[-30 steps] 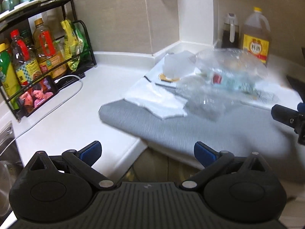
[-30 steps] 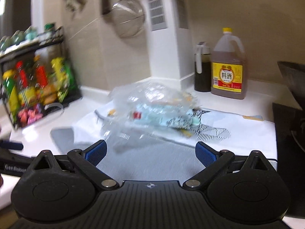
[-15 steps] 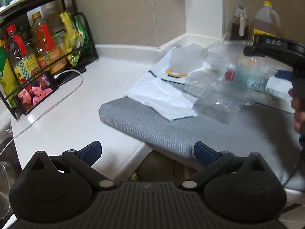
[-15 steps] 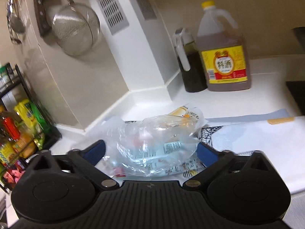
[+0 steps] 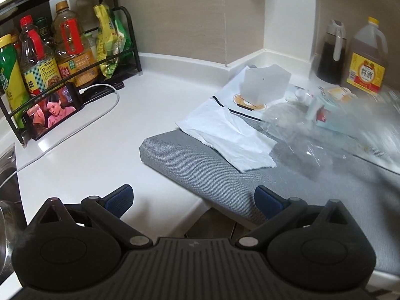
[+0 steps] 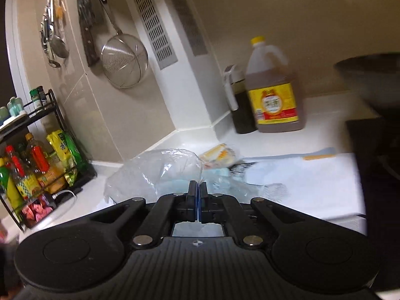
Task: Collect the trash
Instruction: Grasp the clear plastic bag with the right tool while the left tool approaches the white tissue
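A clear plastic bag [image 6: 155,175] holding wrappers hangs from my right gripper [image 6: 197,187], which is shut on its upper edge. In the left wrist view the same bag [image 5: 332,125] is blurred over the grey mat [image 5: 225,175]. A crumpled white paper towel [image 5: 230,140] lies on the mat's far left part. A translucent white cup-like piece [image 5: 265,85] stands behind it. My left gripper [image 5: 193,197] is open and empty, held above the counter's front edge, short of the mat.
A black rack [image 5: 62,57] of sauce bottles and a phone [image 5: 52,112] with a white cable stand at left. A large oil jug [image 6: 272,92] and a dark bottle [image 6: 237,105] stand at the back. A strainer [image 6: 125,60] hangs on the wall. A dark pan [image 6: 375,80] is at right.
My right gripper has closed on the plastic bag and lifted it. It has left the left wrist view, where the bag now looks stretched and blurred to the right.
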Available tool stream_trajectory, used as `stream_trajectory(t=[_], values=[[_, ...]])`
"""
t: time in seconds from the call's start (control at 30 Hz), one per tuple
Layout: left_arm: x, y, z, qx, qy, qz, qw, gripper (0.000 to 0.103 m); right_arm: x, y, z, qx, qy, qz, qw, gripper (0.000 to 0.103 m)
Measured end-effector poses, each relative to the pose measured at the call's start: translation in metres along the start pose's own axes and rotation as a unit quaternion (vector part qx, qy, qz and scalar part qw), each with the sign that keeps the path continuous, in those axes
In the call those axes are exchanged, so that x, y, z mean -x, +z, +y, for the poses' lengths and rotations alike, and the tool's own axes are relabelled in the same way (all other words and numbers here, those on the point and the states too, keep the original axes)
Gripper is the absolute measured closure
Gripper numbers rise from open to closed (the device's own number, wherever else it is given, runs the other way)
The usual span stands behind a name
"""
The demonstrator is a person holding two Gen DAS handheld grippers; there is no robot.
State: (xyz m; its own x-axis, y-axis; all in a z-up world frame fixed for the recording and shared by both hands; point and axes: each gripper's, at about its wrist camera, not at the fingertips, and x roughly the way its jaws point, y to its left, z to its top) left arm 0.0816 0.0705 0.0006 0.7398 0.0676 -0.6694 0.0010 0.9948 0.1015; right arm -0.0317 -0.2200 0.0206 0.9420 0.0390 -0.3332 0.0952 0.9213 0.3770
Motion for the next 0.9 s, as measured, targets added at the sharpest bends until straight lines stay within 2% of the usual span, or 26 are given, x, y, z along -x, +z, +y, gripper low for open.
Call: stream_trajectory(t=[0.13, 0.17, 0.2, 0.23, 0.27, 0.3, 0.37, 0.53, 0.63, 0.77, 0.9], values=[[-0.009, 0.009, 0.001, 0.016, 0.010, -0.008, 0.9998, 0.000, 0.032, -0.019, -0.002, 0.066, -0.055, -0.007, 0.996, 0.097], [-0.013, 0.013, 0.000, 0.021, 0.012, -0.010, 0.9997, 0.000, 0.034, -0.024, -0.003, 0.080, -0.063, 0.004, 0.995, 0.090], [-0.016, 0.016, 0.000, 0.025, 0.013, -0.010, 0.9995, 0.000, 0.034, -0.028, -0.004, 0.088, -0.063, 0.017, 0.994, 0.066], [-0.021, 0.019, 0.000, 0.031, 0.012, -0.009, 0.9994, 0.000, 0.035, -0.030, -0.005, 0.088, -0.065, 0.025, 0.994, 0.049], [-0.025, 0.023, 0.000, 0.037, 0.008, -0.007, 0.9993, 0.000, 0.038, -0.033, -0.006, 0.081, -0.066, 0.023, 0.994, 0.019], [-0.030, 0.027, 0.001, 0.045, 0.005, -0.005, 0.9990, 0.000, 0.042, -0.034, -0.007, 0.076, -0.060, 0.017, 0.995, 0.005], [-0.037, 0.034, 0.004, 0.065, -0.003, 0.001, 0.9979, 0.000, 0.051, -0.036, -0.005, 0.079, -0.039, 0.000, 0.996, 0.004], [-0.055, 0.052, 0.014, 0.130, -0.032, 0.016, 0.9909, 0.000, 0.045, -0.033, 0.012, 0.148, -0.010, -0.017, 0.989, 0.000], [-0.064, 0.062, 0.010, 0.139, -0.034, 0.021, 0.9895, 0.000, 0.020, -0.031, 0.017, 0.164, 0.019, 0.022, 0.986, 0.000], [-0.089, 0.071, 0.003, 0.136, -0.039, 0.052, 0.9886, 0.000, -0.015, -0.047, 0.021, 0.173, 0.016, 0.090, 0.981, 0.000], [-0.105, 0.075, -0.004, 0.126, -0.027, 0.068, 0.9893, 0.000, -0.025, -0.057, 0.021, 0.170, 0.009, 0.103, 0.980, 0.001]])
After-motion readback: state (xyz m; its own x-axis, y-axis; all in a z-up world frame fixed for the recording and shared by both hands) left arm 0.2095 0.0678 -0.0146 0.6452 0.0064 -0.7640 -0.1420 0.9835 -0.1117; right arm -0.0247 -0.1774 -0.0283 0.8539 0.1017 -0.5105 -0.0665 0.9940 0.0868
